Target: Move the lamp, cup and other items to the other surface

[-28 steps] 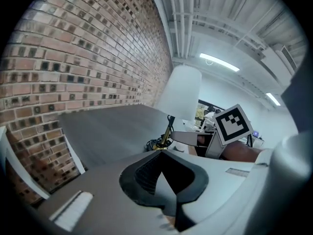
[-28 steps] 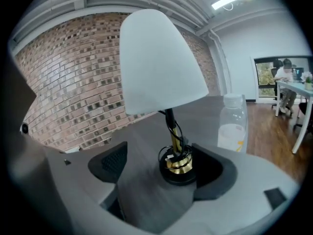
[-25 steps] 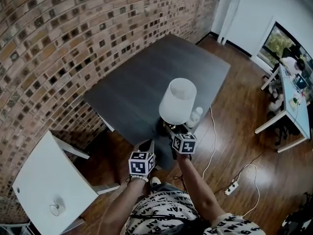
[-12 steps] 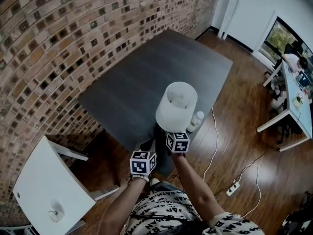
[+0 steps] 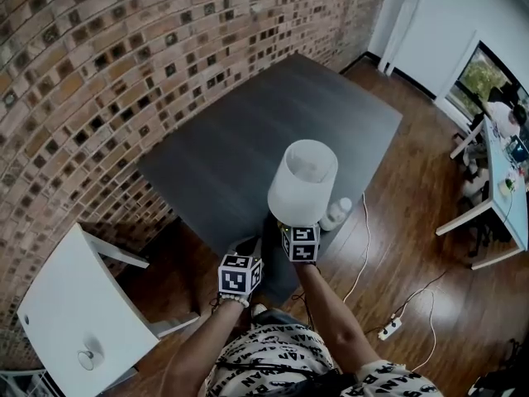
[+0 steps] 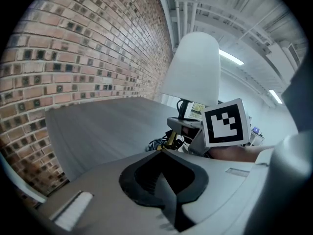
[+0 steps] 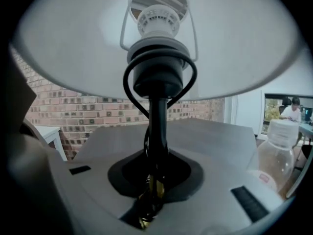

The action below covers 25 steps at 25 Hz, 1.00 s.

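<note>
The lamp has a white shade [image 5: 302, 180] and a thin black stem [image 7: 157, 126] with its cord wound round it. It stands at the near edge of the dark table [image 5: 248, 131]. My right gripper [image 5: 283, 223] is at the stem below the shade. Its jaws have just been closing, and in the right gripper view [image 7: 155, 180] they hold the stem. My left gripper [image 5: 246, 246] hovers just left of the lamp base with nothing in it, and its jaws meet [image 6: 168, 195]. The lamp shade [image 6: 193, 67] rises ahead of it.
A clear plastic bottle [image 5: 336, 213] stands right of the lamp. A white side table [image 5: 58, 296] with a small round object [image 5: 87, 356] sits at the lower left. A brick wall runs along the left. A cable and power strip [image 5: 388, 327] lie on the wooden floor.
My right gripper moved in under the shade, rolled, and shut on the lamp stem. The left gripper drifted slightly closer to the table edge.
</note>
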Available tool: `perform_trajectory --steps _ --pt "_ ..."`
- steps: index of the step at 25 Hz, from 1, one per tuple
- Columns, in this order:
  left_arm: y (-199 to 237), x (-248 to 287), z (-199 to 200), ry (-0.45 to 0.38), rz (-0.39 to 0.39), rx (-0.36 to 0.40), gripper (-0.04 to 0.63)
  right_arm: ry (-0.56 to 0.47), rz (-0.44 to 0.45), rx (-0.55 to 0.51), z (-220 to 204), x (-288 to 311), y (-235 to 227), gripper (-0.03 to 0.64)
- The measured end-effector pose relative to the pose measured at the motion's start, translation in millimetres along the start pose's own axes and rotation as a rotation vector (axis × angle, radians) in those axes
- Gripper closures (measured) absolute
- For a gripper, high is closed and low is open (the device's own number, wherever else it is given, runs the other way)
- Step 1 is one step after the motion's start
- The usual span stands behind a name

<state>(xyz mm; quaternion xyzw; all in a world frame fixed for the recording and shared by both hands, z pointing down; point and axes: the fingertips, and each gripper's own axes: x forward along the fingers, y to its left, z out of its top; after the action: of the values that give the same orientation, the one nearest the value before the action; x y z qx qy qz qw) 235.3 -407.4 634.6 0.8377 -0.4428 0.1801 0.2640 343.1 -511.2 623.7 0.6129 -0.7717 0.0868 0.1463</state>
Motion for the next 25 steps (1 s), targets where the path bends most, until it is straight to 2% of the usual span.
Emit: perform_trajectory --steps 6,10,15,19,25 --pt "13.9 -14.4 2.7 -0.003 0.046 -0.025 0.595 0.033 0.084 -0.017 7.0 -4.5 23.4 0.554" --pt "39.2 -42.0 0.3 -0.023 0.124 -0.078 0.595 0.011 0.175 -0.037 29.7 -12.7 63.0 0.554" --pt "75.5 -107.7 -12.9 -0.083 0.228 -0.138 0.595 -0.022 0.292 -0.086 57.1 -35.6 136.6 0.554" --pt "117.1 -181.4 -32.1 -0.145 0.345 -0.198 0.595 -0.063 0.419 -0.113 76.2 -55.4 222.3 0.554" --pt "153.2 -291.0 -90.7 -0.201 0.493 -0.278 0.595 -0.083 0.597 -0.156 68.2 -106.4 351.3 0.554"
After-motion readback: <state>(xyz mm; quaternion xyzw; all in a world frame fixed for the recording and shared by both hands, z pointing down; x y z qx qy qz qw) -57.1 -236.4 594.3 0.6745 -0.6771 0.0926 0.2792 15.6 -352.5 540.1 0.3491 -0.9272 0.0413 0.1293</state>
